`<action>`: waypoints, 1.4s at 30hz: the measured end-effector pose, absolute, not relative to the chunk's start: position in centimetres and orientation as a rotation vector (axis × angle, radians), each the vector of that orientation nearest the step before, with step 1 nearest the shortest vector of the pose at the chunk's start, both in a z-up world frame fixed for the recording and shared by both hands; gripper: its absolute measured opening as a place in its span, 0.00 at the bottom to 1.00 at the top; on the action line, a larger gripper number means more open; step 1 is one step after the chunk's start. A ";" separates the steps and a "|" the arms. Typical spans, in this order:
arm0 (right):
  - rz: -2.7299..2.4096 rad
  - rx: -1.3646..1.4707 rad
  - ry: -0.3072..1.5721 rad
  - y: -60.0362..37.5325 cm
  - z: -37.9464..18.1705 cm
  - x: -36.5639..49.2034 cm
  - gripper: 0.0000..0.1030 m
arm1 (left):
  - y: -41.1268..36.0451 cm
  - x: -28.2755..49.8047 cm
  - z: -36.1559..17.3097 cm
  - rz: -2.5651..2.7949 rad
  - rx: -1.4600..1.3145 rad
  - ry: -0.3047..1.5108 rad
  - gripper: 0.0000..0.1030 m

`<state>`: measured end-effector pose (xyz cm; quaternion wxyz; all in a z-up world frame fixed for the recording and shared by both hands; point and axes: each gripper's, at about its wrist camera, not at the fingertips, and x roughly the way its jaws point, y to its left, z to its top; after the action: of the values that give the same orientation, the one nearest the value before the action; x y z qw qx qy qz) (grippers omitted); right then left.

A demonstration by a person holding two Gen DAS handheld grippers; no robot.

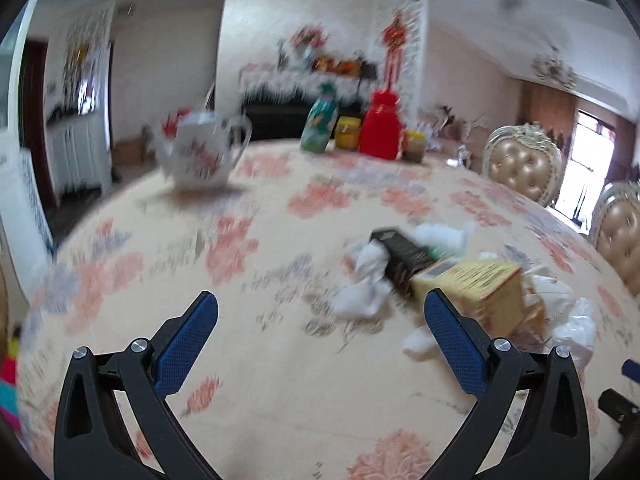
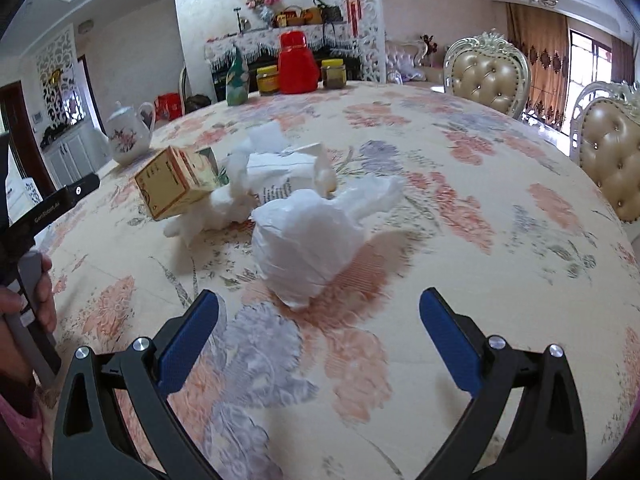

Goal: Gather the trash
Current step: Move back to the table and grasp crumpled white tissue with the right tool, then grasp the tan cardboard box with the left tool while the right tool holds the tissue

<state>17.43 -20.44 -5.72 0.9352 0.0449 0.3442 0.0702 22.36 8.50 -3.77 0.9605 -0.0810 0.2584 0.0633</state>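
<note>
approach looked to be the step in hand: both the right claw (image 2: 319,312) and left claw (image 1: 321,314) hung with jaws apart, empty, and the white plastic bag (image 2: 308,236) lay on the surface (image 2: 460,184) just ahead of the right claw, beside the yellow box (image 2: 172,182), so the next move called for closing in and pinching it.

Surface (image 2: 460,184): cream cloth printed with salmon-pink and lavender flowers and grey-green leaves. On it, a white bag (image 2: 312,236), white tissues (image 2: 224,204), a yellow-tan box (image 2: 172,184) with red edging, a black carton (image 1: 404,254), a white teapot (image 2: 128,136) with a pink-and-dark floral motif, a red jar (image 2: 296,66), two yellow-lidded jars (image 2: 267,80) and a green pouch (image 2: 238,78). Both grippers have black arms with blue textured pads (image 2: 188,344); the chairs (image 2: 486,76) are beige tufted with pale ornate frames.
</note>
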 end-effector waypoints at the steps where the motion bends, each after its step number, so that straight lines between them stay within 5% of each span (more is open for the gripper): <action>1: 0.139 0.091 0.706 -20.2 -5.7 17.8 0.95 | 9.1 22.4 -3.8 0.123 -0.197 0.529 0.94; 13: 0.106 0.077 0.658 -18.0 -3.4 24.0 0.95 | 8.8 22.2 -4.5 0.137 -0.192 0.531 0.94; 25: 0.049 0.082 0.735 -17.1 -6.7 24.3 0.93 | 8.0 22.3 -4.6 0.100 -0.170 0.531 0.94; 27: 0.051 0.079 0.732 -17.3 -6.7 24.0 0.79 | 7.9 22.2 -4.5 0.091 -0.172 0.528 0.94; 29: 0.064 0.091 0.750 -17.6 -7.0 23.9 0.52 | 7.8 22.1 -4.5 0.088 -0.171 0.526 0.94; 32: 0.084 0.127 0.736 -18.5 -6.8 23.1 0.31 | 7.7 22.1 -4.6 0.083 -0.168 0.530 0.94; 42: 0.098 0.143 0.691 -20.1 -6.3 19.6 0.24 | 6.0 21.6 -4.3 0.034 -0.104 0.494 0.94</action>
<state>19.65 -20.08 -6.33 0.9372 0.0702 0.3384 0.0478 21.57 6.04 -4.35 0.9681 -0.0512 0.2445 0.0170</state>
